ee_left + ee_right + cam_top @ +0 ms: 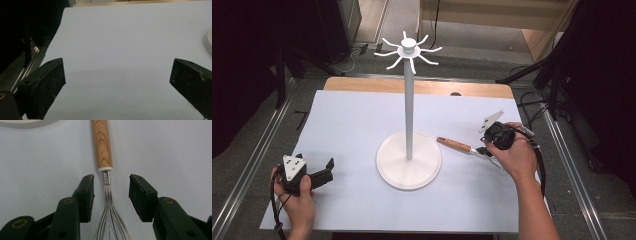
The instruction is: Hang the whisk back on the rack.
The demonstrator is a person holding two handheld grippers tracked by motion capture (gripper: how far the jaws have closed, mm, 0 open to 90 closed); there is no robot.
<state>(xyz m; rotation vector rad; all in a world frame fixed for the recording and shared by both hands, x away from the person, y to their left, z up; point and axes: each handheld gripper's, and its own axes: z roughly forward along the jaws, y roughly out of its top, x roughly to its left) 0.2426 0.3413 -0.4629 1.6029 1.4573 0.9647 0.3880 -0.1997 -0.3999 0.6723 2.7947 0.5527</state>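
A whisk [462, 146] lies flat on the white sheet [352, 130] that covers the table, toward the sheet's right edge and about halfway up it. Its wooden handle points left, at the round base of the white stand [409, 159] in the middle of the sheet; handle tip and base are near each other but apart. The wire end runs right, under the person's right hand [514, 157].

The right gripper [486, 150] sits low over the whisk. In the right gripper view the right gripper [111, 195] has its two black jaws on either side of the metal neck, just below the white collar where the handle ends. The jaws stand narrow, with a gap left on each side of the neck, so the pads are not pressing on the whisk [106, 170]. It rests on the sheet, not lifted.

The left gripper [324, 172] is down by the sheet's near left corner, held in the left hand [294, 192] and pointing right across the sheet. In the left gripper view its jaws stand wide apart with bare sheet between them.

The stand rises as a thin pole to a ring of curved hooks at the top.
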